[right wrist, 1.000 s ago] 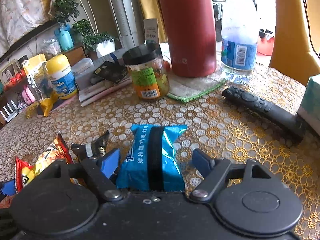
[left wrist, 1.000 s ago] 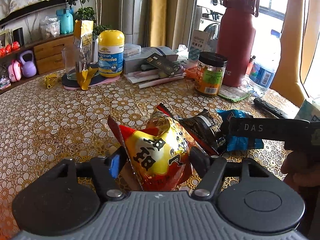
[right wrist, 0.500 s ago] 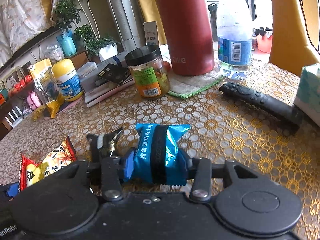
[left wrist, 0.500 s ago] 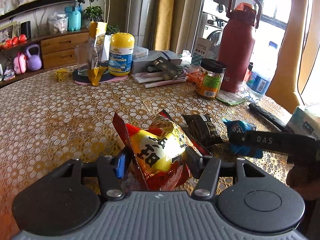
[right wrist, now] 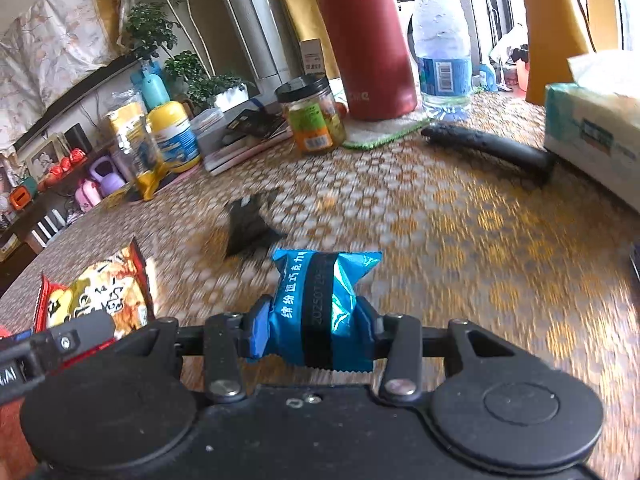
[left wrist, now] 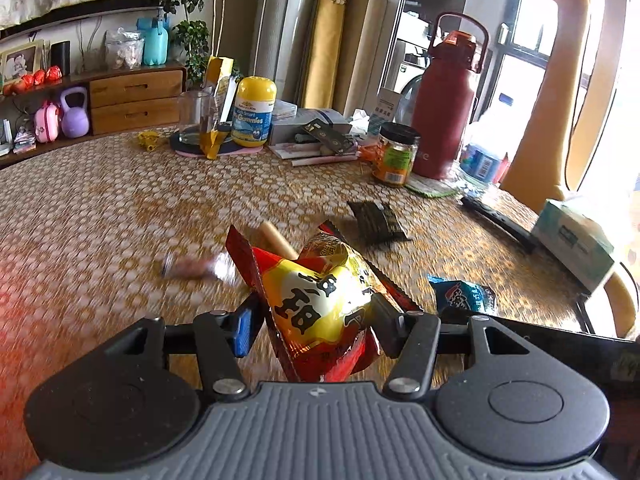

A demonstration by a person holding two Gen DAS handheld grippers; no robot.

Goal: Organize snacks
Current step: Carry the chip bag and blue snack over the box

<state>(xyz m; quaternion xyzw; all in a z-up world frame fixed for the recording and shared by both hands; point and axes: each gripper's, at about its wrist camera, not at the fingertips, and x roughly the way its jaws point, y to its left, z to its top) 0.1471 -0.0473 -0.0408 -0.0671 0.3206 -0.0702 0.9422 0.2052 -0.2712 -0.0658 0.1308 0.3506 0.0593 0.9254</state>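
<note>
The red and yellow snack bag sits low in the centre of the left wrist view, pinched between the two fingers of the left gripper and apparently lifted off the table. It carries large black Chinese characters, too crumpled to read surely. In the right wrist view the blue snack packet is at the lower centre, squeezed at its sides by the right gripper; white Chinese writing and a printed number beginning 2025 run along its black band.

The step in hand seems to be carrying both snacks away together. The next move probably calls for one common place to set them down, which is not visible.

A black packet lies on the table, right of centre, and a blurred small wrapped snack at centre left. Further back, the yellow bottle reads "Kids Smart Gummies". A tissue box lies at the right edge.
</note>
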